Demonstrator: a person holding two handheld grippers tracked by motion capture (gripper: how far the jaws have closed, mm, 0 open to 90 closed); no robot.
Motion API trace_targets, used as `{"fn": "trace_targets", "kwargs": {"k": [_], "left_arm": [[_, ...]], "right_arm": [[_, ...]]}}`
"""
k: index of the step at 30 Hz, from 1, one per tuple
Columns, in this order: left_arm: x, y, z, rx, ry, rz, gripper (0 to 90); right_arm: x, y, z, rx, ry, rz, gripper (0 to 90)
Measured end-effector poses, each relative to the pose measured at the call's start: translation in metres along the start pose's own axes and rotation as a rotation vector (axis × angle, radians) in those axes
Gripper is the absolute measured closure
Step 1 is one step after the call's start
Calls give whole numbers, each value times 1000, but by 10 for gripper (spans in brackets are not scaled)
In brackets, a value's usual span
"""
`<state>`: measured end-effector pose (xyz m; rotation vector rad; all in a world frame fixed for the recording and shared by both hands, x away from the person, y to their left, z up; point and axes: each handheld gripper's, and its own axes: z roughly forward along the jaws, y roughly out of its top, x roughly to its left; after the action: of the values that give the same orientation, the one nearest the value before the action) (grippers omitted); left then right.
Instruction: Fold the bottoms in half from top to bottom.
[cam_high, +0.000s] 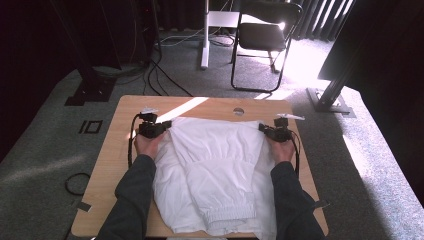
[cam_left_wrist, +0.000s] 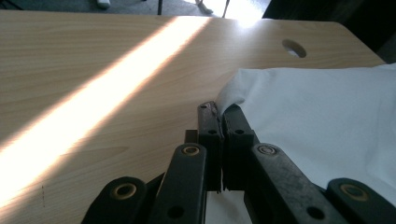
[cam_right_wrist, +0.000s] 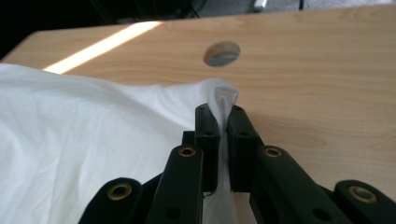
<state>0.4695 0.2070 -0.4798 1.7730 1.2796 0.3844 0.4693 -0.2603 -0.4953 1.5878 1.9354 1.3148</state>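
2 tongs pinch the far corners of a white garment on the counter.

The white garment (cam_high: 212, 170) lies spread across the middle of the wooden counter (cam_high: 120, 150), its elastic-hemmed end toward the person and its far edge running between the 2 hands. The left tongs (cam_high: 165, 125) are clamped tight on the garment's far left corner; in the left gripper view the jaws stand nearly together with a thin fold of the cloth (cam_left_wrist: 299, 116) caught at their tips (cam_left_wrist: 219, 114). The right tongs (cam_high: 263, 128) grip the far right corner the same way, the white cloth (cam_right_wrist: 93, 140) bunched up into a small peak between the pads (cam_right_wrist: 223, 116). A round hole (cam_high: 238, 111) in the counter sits just beyond the far edge, and a stripe of sunlight (cam_left_wrist: 107, 102) crosses the wood left of the garment.
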Motion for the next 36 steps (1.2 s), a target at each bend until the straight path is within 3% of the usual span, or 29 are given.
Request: {"fn": "trace_targets", "kwargs": {"k": [4, 5, 9, 12, 15, 16, 17, 18, 20, 23, 27, 29, 32, 34, 35, 36], "left_arm": [[-7, 0, -14, -32, -24, 19, 890], [-15, -1, -28, -60, -41, 46, 890], [-32, -11, -58, -119, -72, 82, 887], [-43, -28, -76, -128, -84, 119, 884], [-51, -49, -91, -113, -99, 150, 882], [-51, -49, -91, -113, -99, 150, 882], [-52, -64, -98, -109, -128, 126, 882], [-54, -73, -99, -91, -131, 128, 882], [-60, -91, -98, -33, -127, 159, 882], [-62, -118, -88, 78, -121, 153, 882], [-65, -135, -68, 171, -81, 192, 881], [-67, -136, -57, 198, -50, 222, 880], [-63, -133, -44, 195, -46, 202, 880], [-62, -130, -42, 198, -33, 201, 879], [-60, -124, -35, 198, 2, 214, 879], [-59, -121, -32, 200, 10, 209, 879]], "right_arm": [[5, 1, -13, -25, 28, -56, 841], [6, 1, -18, -31, 34, -68, 839], [14, -8, -53, -98, 88, -114, 839], [20, -21, -78, -107, 116, -165, 839], [22, -37, -99, -116, 157, -175, 839], [22, -37, -99, -116, 157, -175, 839], [22, -42, -103, -114, 162, -178, 839], [24, -56, -111, -98, 174, -190, 839], [25, -72, -115, -68, 172, -191, 839], [24, -100, -111, 18, 166, -179, 839], [24, -125, -102, 107, 174, -156, 838], [28, -133, -93, 155, 156, -174, 838], [33, -136, -80, 200, 127, -191, 840], [35, -135, -77, 204, 115, -197, 840], [36, -133, -75, 206, 105, -202, 840], [38, -130, -70, 209, 96, -205, 840]]}}
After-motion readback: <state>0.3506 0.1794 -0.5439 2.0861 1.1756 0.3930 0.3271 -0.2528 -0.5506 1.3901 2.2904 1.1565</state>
